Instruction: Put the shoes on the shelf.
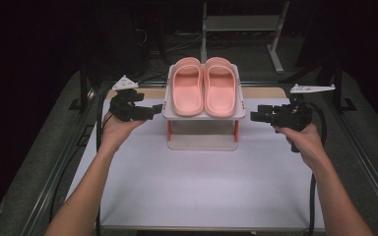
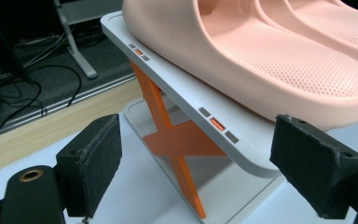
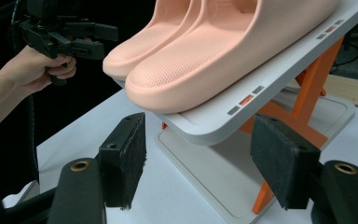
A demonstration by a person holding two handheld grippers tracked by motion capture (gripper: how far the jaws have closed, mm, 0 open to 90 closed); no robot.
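A pair of pink slippers (image 1: 204,87) lies side by side on the top shelf of a small white rack (image 1: 204,117) with orange legs, at the back middle of the table. My left gripper (image 1: 156,109) hovers just left of the shelf and is open; in the left gripper view its jaws (image 2: 199,137) frame the shelf's corner (image 2: 186,100) and the nearer slipper (image 2: 261,51) without touching. My right gripper (image 1: 254,114) is open just right of the rack. Its jaws (image 3: 198,135) face the shelf edge (image 3: 279,70) under the slipper toes (image 3: 205,60). The left gripper (image 3: 103,42) shows beyond them.
The rack stands on a white tabletop (image 1: 197,187) with a wooden strip (image 1: 261,92) along its far edge. Metal rails run down both sides. Behind the table stand a metal frame (image 1: 275,49) and loose cables (image 2: 37,88) on a dark floor.
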